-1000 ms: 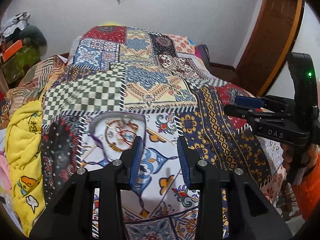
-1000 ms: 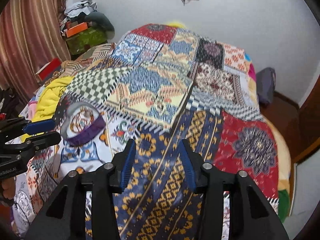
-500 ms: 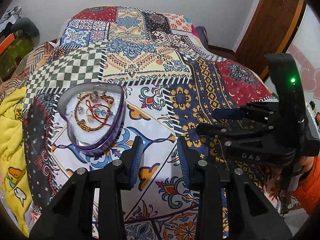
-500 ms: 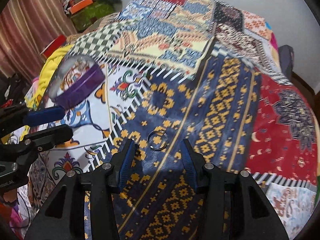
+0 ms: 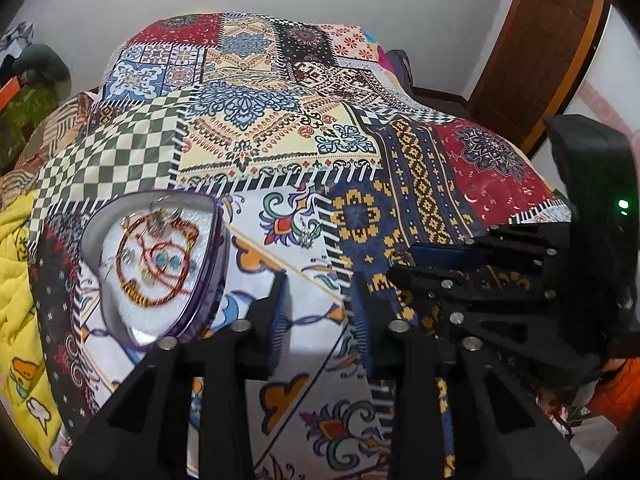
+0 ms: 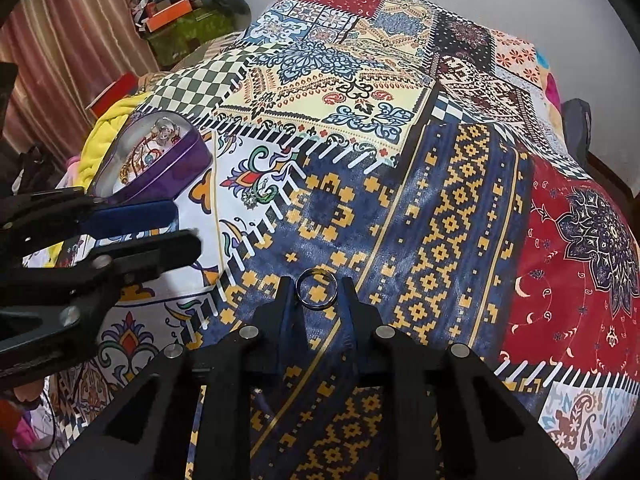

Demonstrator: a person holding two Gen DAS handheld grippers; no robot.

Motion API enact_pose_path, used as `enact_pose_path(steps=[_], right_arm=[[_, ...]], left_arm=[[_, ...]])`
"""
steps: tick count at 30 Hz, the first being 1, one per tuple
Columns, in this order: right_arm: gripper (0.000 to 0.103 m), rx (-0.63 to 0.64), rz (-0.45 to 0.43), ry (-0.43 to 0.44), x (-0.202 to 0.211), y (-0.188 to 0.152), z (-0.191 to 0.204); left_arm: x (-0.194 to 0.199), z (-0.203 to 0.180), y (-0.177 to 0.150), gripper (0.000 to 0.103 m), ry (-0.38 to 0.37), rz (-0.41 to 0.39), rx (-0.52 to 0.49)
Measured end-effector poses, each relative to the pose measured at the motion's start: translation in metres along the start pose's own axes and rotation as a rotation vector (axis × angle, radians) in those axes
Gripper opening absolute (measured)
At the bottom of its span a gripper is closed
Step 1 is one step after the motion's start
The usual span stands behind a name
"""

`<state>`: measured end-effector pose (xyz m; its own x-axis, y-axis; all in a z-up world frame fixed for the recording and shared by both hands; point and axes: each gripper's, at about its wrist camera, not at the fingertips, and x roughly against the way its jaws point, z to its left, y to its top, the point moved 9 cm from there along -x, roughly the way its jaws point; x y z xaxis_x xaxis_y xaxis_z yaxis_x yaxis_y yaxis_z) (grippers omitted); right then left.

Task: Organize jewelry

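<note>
one ring (image 6: 317,289) between right hand-held gripper's (image 6: 316,300) spread fingers; left (image 5: 320,300) spread.

A ring (image 6: 317,289) lies on the bedspread (image 6: 440,208) between the right gripper's (image 6: 317,300) jaws. A tin (image 5: 156,264) holding bracelets (image 5: 154,260) sits left of the left gripper's (image 5: 320,304) jaws.
</note>
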<state>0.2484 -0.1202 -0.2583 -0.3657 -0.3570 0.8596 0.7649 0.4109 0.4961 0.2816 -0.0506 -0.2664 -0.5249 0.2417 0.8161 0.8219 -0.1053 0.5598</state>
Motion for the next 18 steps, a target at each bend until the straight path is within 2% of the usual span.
enact_pose_path(steps=[3,12,18], right_arm=[[0.02,-0.026,-0.017,0.017,0.005,0.003,-0.004],[0.02,-0.033,-0.096,-0.011,0.027,0.014,-0.016],[0.02,-0.046,-0.107,-0.008,0.031,0.016,-0.02]], left_arm=[[-0.008,0.0,0.005,0.023,0.014,0.001,-0.009],[-0.04,0.007,0.015,0.013,0.068,0.036,0.001],[-0.047,0.004,0.015,0.008,0.092,0.028,-0.026]])
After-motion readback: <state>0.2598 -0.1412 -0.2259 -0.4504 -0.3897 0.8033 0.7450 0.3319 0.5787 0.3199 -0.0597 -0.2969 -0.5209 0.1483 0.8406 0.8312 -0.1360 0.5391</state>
